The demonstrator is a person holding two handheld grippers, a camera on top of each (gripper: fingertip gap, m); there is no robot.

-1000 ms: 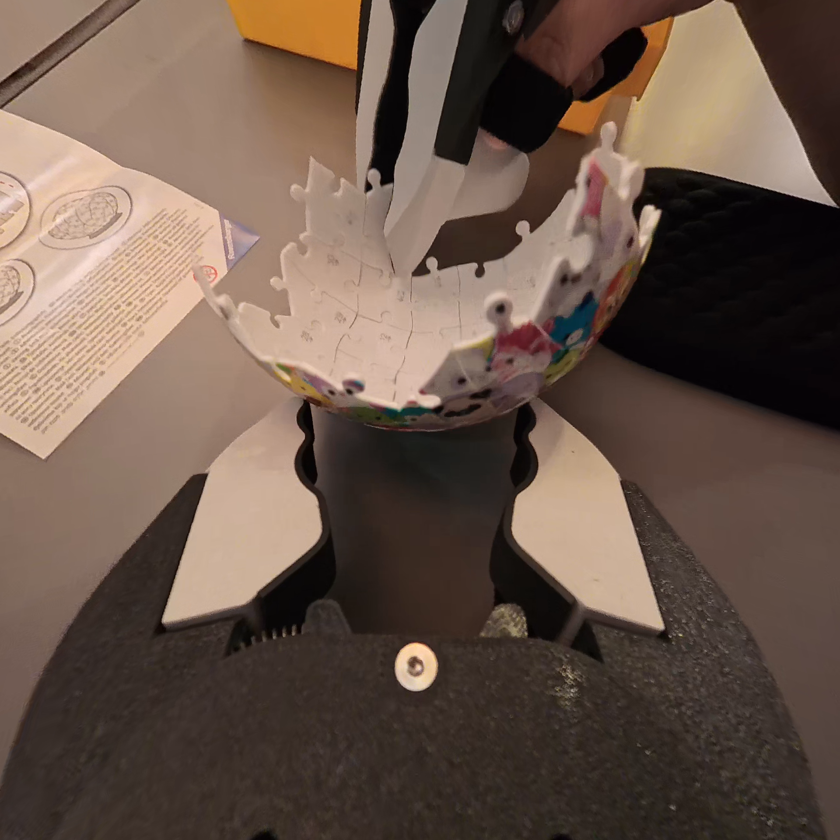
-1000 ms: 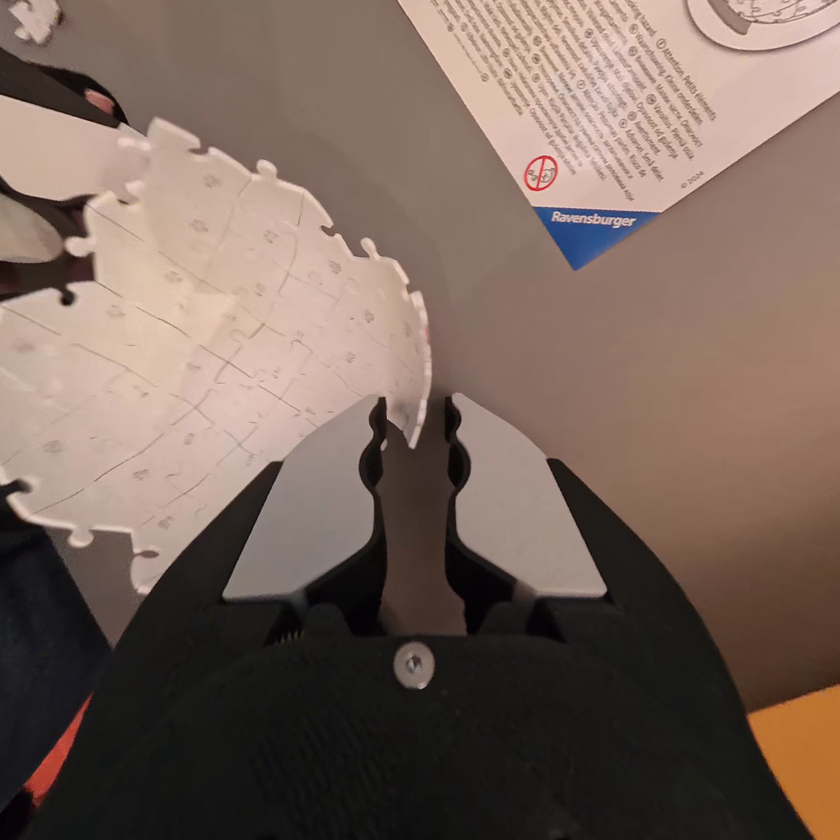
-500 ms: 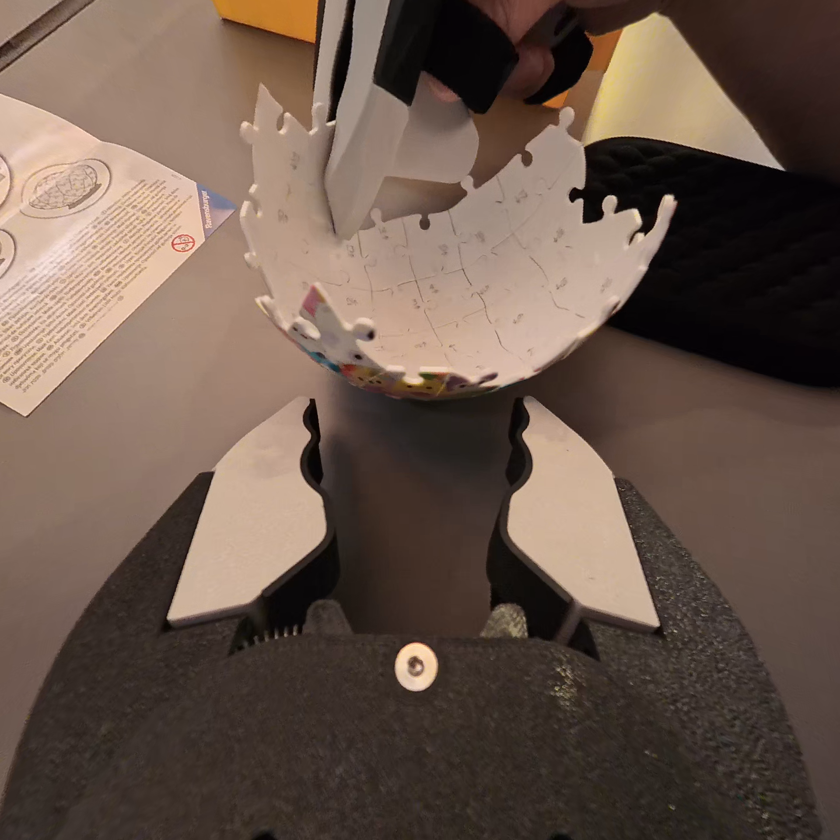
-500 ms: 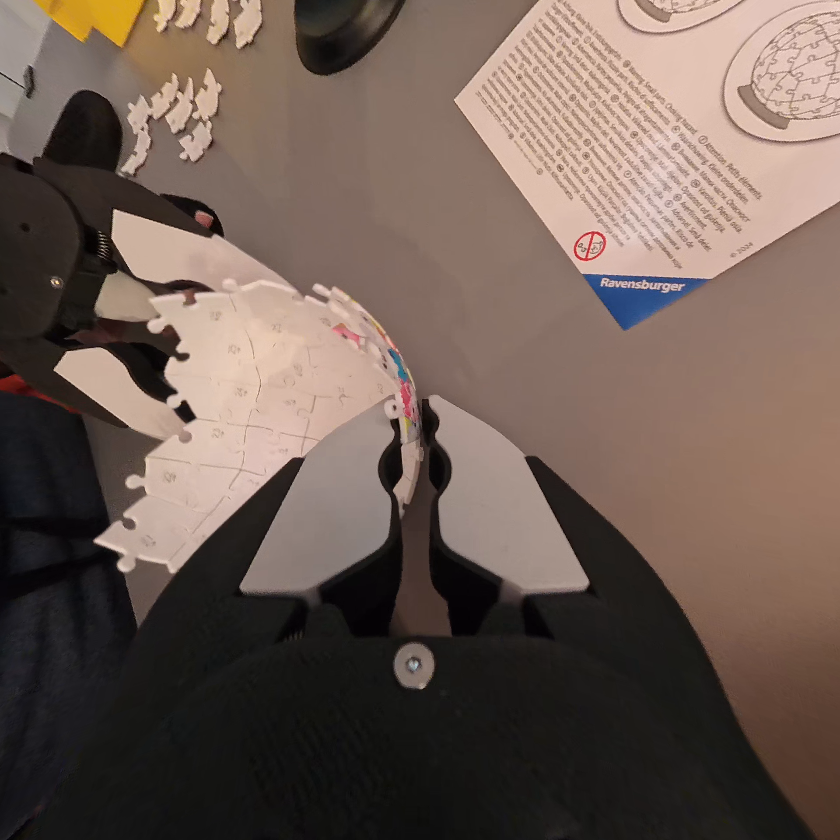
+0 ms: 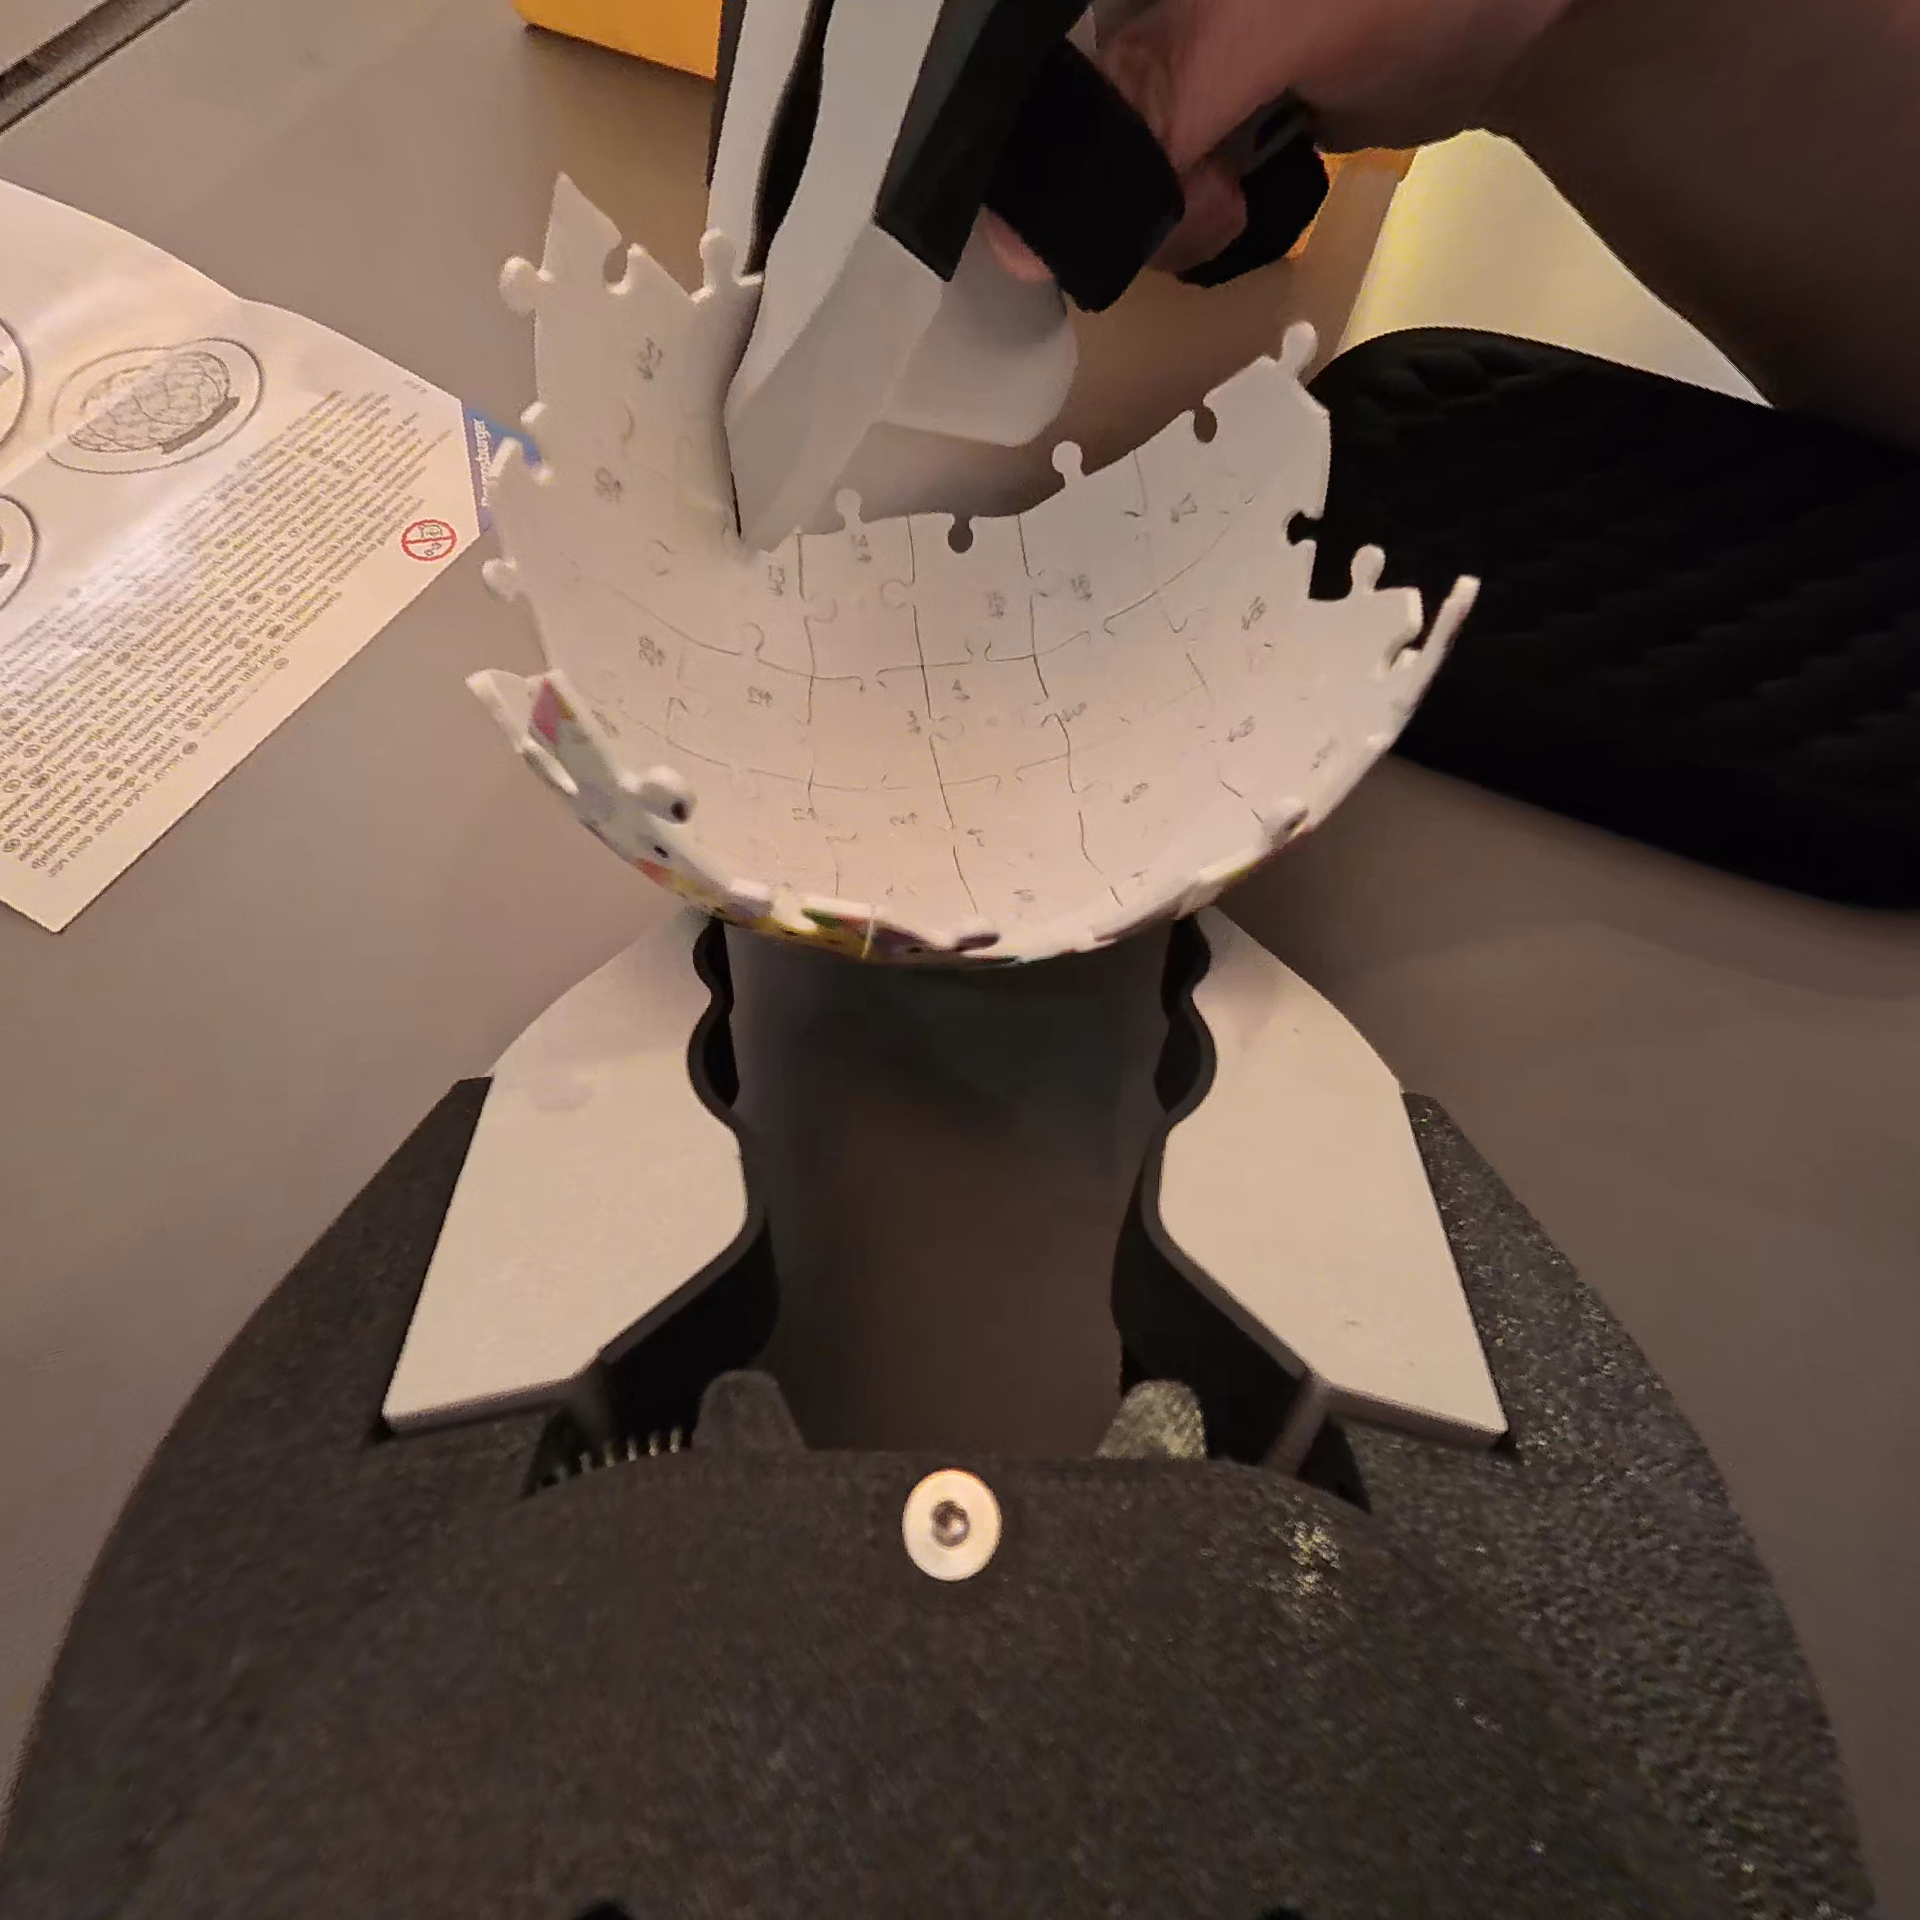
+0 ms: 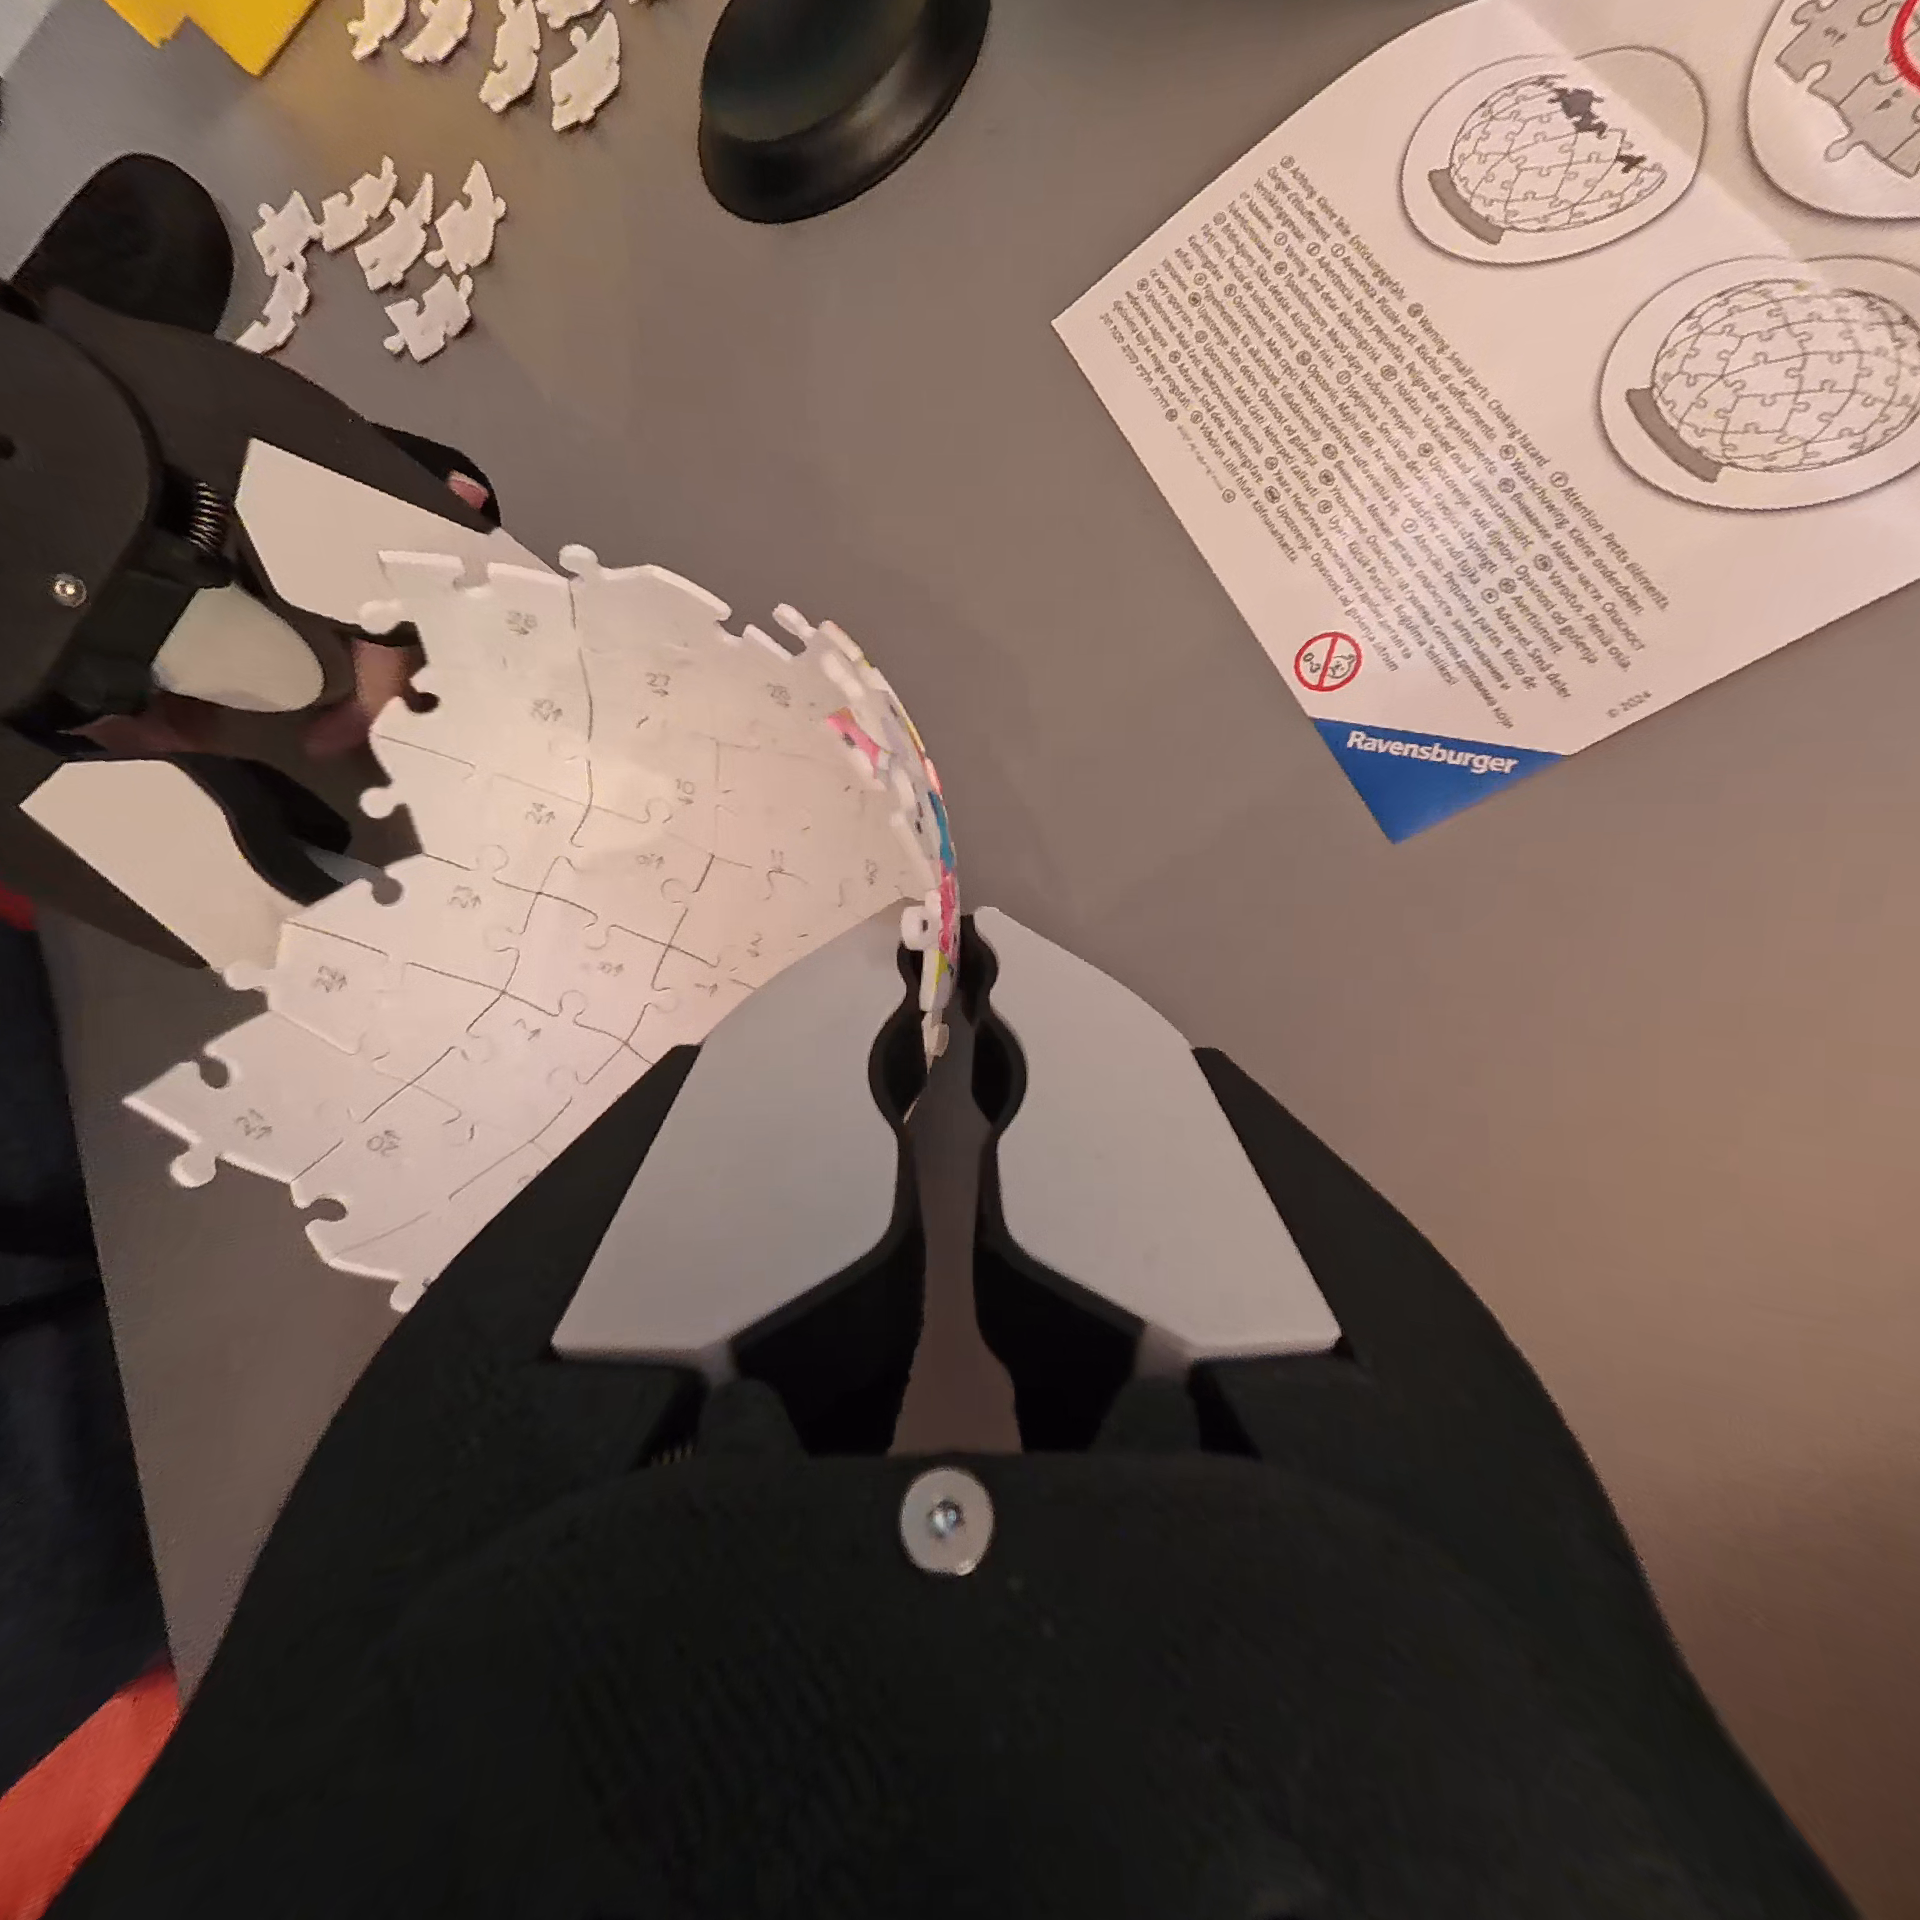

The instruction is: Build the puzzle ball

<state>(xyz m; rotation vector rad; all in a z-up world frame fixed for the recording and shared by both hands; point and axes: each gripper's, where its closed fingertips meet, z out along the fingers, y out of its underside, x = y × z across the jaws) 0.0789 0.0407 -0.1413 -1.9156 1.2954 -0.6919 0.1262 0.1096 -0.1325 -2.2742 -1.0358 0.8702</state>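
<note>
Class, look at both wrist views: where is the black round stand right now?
The black round stand sits on the grey table at the top of the right wrist view, between the loose white pieces and the instruction sheet; the left wrist view misses it.

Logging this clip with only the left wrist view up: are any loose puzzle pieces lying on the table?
Observer: Yes. A scatter of loose white pieces lies on the grey table, at the top left of the right wrist view.
Operator: Anything that the ball could sit on?
Observer: A round black base, dish-shaped, sits on the table beside those pieces.
Operator: How does the right gripper hold the shell?
Observer: The right gripper is shut on the rim of the puzzle shell, whose coloured outer face is turned toward the leaflet.
</note>
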